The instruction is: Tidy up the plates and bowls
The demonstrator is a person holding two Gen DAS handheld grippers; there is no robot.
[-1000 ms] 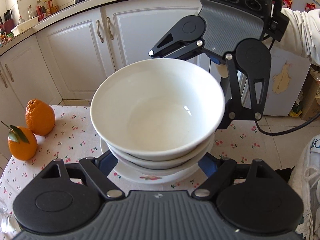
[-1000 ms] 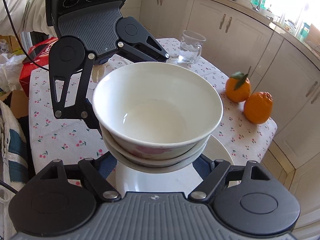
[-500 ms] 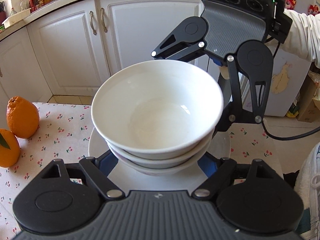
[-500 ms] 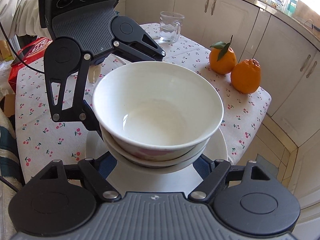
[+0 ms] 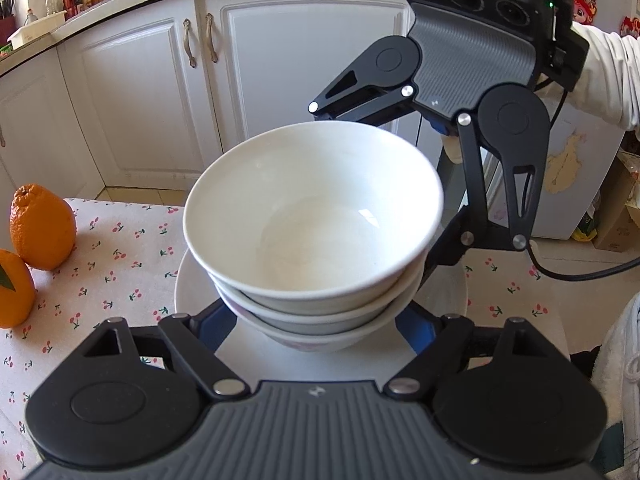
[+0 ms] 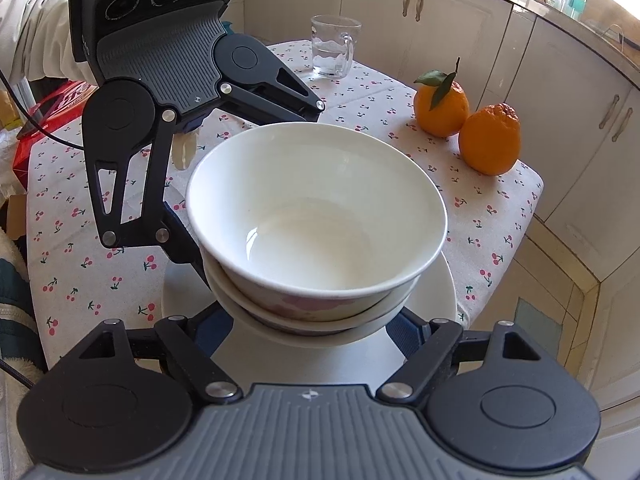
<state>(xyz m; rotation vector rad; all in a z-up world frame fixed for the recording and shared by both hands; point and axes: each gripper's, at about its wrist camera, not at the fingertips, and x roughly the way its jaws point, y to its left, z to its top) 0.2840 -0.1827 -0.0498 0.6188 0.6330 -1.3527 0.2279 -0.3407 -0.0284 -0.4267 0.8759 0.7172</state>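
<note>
A stack of white bowls (image 5: pixel 316 216), the lowest with a pink pattern, sits on a white plate (image 5: pixel 192 292) on the cherry-print tablecloth. My left gripper (image 5: pixel 316 332) flanks the lowest bowl, a blue pad against each side; its jaws are opening. My right gripper (image 6: pixel 316 328) holds the stack (image 6: pixel 316 220) from the opposite side, blue pads against the lower bowls above the plate (image 6: pixel 440 296). Each gripper faces the other across the bowls: the right one's fingers (image 5: pixel 444 248) reach in from behind, the left one's fingers (image 6: pixel 180 248) likewise. The fingertips are hidden under the bowls.
Two oranges (image 6: pixel 464 128) lie near the table's corner, and a glass mug (image 6: pixel 332 48) stands further back. A red box (image 6: pixel 52 112) sits at the far left edge. White cabinets (image 5: pixel 160 92) surround the table. A person's pale sleeve (image 5: pixel 608 76) is behind the right gripper.
Both grippers sank with the bowl stack, bringing it down onto the plate. The views slid sideways over the table, mostly in the first half second.
</note>
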